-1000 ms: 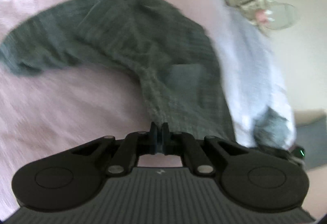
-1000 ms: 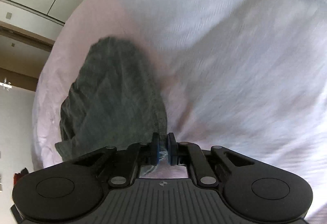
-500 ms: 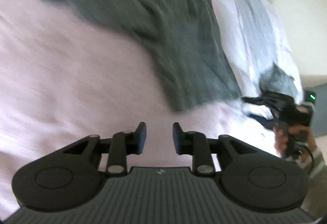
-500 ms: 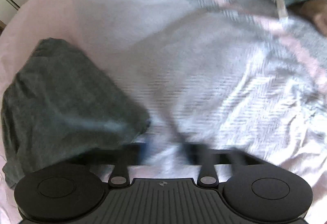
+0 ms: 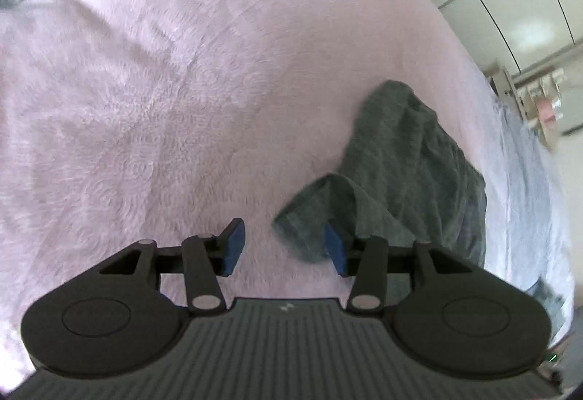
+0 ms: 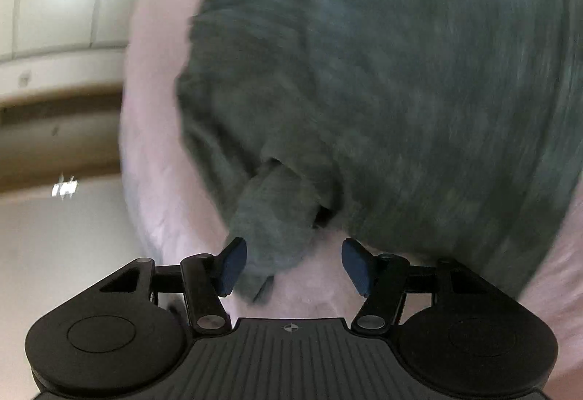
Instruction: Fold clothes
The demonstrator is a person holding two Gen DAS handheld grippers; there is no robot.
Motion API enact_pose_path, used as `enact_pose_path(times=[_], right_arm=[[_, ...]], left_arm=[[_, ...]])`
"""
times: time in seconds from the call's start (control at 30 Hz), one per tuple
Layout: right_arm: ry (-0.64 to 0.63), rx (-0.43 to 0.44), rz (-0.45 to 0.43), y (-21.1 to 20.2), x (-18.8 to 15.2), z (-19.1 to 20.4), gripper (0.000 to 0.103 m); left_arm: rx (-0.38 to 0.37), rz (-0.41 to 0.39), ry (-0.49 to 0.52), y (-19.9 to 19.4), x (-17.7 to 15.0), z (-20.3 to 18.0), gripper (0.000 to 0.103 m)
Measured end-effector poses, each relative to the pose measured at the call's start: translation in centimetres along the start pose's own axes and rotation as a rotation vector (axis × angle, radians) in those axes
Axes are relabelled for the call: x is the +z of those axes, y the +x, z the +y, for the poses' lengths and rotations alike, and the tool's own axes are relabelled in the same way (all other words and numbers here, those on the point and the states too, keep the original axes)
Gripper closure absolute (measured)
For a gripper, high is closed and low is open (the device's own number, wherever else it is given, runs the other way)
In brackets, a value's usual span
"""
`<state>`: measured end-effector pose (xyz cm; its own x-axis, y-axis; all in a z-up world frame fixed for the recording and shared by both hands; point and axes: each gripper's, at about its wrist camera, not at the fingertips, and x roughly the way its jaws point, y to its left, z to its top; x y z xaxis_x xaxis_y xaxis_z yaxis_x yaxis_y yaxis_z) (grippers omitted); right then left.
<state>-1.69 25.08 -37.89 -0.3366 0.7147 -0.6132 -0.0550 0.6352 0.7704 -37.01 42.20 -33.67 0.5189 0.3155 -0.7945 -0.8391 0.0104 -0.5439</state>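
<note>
The dark green garment (image 5: 411,177) is spread on the pink blanket (image 5: 164,90). Both the left gripper (image 5: 284,243) and right gripper (image 6: 293,265) are held wide apart, with nothing gripped.

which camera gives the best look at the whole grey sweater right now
The left wrist view. It shows the grey sweater sharp and nearly whole on the pink blanket, one end folded up beside the open left tongs. The right wrist view is blurred and too close, showing only part, between the open right tongs.
</note>
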Motion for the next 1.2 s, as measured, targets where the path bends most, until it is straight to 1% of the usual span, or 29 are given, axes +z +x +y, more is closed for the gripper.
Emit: enact_pose_path(times=[0.03, 0.07, 0.1, 0.13, 0.17, 0.2, 0.23, 0.27, 0.33, 0.37, 0.4, 0.43, 0.47, 0.5, 0.53, 0.57, 0.6, 0.63, 0.67, 0.7, 0.73, 0.77, 0.8, 0.83, 0.9, 0.97, 1.0, 1.1, 1.2], right_arm=[[0.024, 0.008, -0.035, 0.6, -0.2, -0.2, 0.042], [0.042, 0.013, -0.066, 1.3, -0.3, -0.5, 0.048], [0.055, 0.012, -0.082, 1.8, -0.1, -0.7, 0.066], [0.068, 0.005, -0.083, 2.4, 0.1, -0.9, 0.084], [0.082, -0.003, -0.073, 2.9, 0.2, -1.0, 0.091], [0.088, -0.005, -0.061, 3.0, 0.4, -1.0, 0.100], [0.076, -0.008, -0.046, 2.7, 0.6, -0.9, 0.101], [0.053, -0.013, -0.028, 2.2, 0.7, -0.7, 0.101], [0.021, -0.006, 0.026, 0.7, 0.8, -0.3, 0.101], [0.007, 0.000, 0.068, 0.3, 0.8, -0.2, 0.101], [-0.012, -0.001, 0.126, 0.0, 0.8, -0.2, 0.101], [-0.036, -0.021, 0.180, -0.2, 0.6, -0.3, 0.101], [-0.065, -0.060, 0.216, -0.1, 0.2, -0.5, 0.101], [-0.094, -0.099, 0.252, 0.0, -0.1, -0.6, 0.099], [-0.121, -0.148, 0.278, 0.2, -0.5, -0.8, 0.083], [-0.148, -0.201, 0.290, 0.3, -1.1, -0.9, 0.069], [-0.176, -0.219, 0.297, 0.1, -1.8, -1.0, 0.055], [-0.204, -0.213, 0.296, -0.3, -2.5, -1.0, 0.055], [-0.232, -0.207, 0.284, -0.8, -3.2, -0.9, 0.055], [-0.261, -0.203, 0.258, -1.4, -3.8, -0.9, 0.055], [-0.289, -0.198, 0.233, -2.0, -4.3, -0.8, 0.055], [-0.326, -0.199, 0.206, -2.5, -4.8, -0.8, 0.055], [-0.373, -0.206, 0.178, -2.8, -5.1, -0.7, 0.055], [-0.420, -0.213, 0.149, -3.2, -5.5, -0.6, 0.055], [-0.516, -0.227, 0.098, -3.6, -6.1, -0.4, 0.055], [-0.619, -0.242, 0.065, -3.0, -6.6, 0.0, 0.055], [-0.671, -0.250, 0.049, -2.8, -6.9, 0.2, 0.055], [-0.825, -0.271, -0.001, -2.0, -7.6, 0.9, 0.055], [-0.969, -0.283, -0.045, -1.1, -8.3, 1.6, 0.055]], left_arm=[[-0.019, 0.005, -0.026, 0.4, 0.2, 0.5, 0.060], [-0.044, 0.009, -0.047, 1.0, 0.3, 0.8, 0.061], [-0.069, 0.013, -0.063, 1.6, 0.5, 1.1, 0.064], [-0.096, 0.020, -0.065, 2.3, 0.6, 1.2, 0.074], [-0.125, 0.030, -0.052, 3.1, 0.8, 1.1, 0.102], [-0.155, 0.038, -0.014, 3.4, 1.1, 0.8, 0.100], [-0.177, 0.017, 0.060, 2.9, 1.3, 0.1, 0.100], [-0.197, -0.030, 0.174, 1.5, 1.5, -1.0, 0.100], [-0.232, -0.136, 0.435, -2.3, 1.4, -3.4, 0.100], [-0.247, -0.182, 0.564, -4.2, 1.3, -4.5, 0.100], [-0.248, -0.198, 0.679, -5.8, 0.8, -5.1, 0.100], [-0.225, -0.180, 0.769, -6.8, 0.2, -5.2, 0.100], [-0.192, -0.156, 0.849, -7.4, -0.5, -5.2, 0.099], [-0.125, -0.111, 0.887, -7.1, -1.2, -4.3, 0.099], [-0.043, -0.055, 0.881, -6.3, -1.9, -3.0, 0.095], [0.040, 0.001, 0.874, -5.4, -2.5, -1.7, 0.096], [0.116, 0.045, 0.856, -4.7, -3.1, -0.4, 0.096], [0.174, 0.057, 0.810, -4.4, -3.4, 0.7, 0.096], [0.211, 0.060, 0.758, -4.2, -3.5, 1.7, 0.096], [0.186, 0.040, 0.679, -4.7, -3.4, 2.2, 0.095], [0.143, 0.021, 0.577, -5.1, -3.1, 2.5, 0.093], [0.095, 0.010, 0.481, -5.4, -2.8, 2.8, 0.088], [0.042, 0.004, 0.376, -5.5, -2.5, 3.0, 0.086], [0.006, 0.001, 0.304, -5.6, -2.4, 3.2, 0.085], [-0.059, 0.005, 0.201, -5.5, -2.3, 3.1, 0.085], [-0.097, 0.018, 0.184, -5.3, -2.7, 2.7, 0.085], [-0.107, 0.029, 0.197, -5.1, -3.1, 2.3, 0.084], [-0.098, 0.050, 0.230, -3.8, -3.6, 1.7, 0.084], [-0.096, 0.069, 0.248, -2.4, -3.0, 1.2, 0.084]])
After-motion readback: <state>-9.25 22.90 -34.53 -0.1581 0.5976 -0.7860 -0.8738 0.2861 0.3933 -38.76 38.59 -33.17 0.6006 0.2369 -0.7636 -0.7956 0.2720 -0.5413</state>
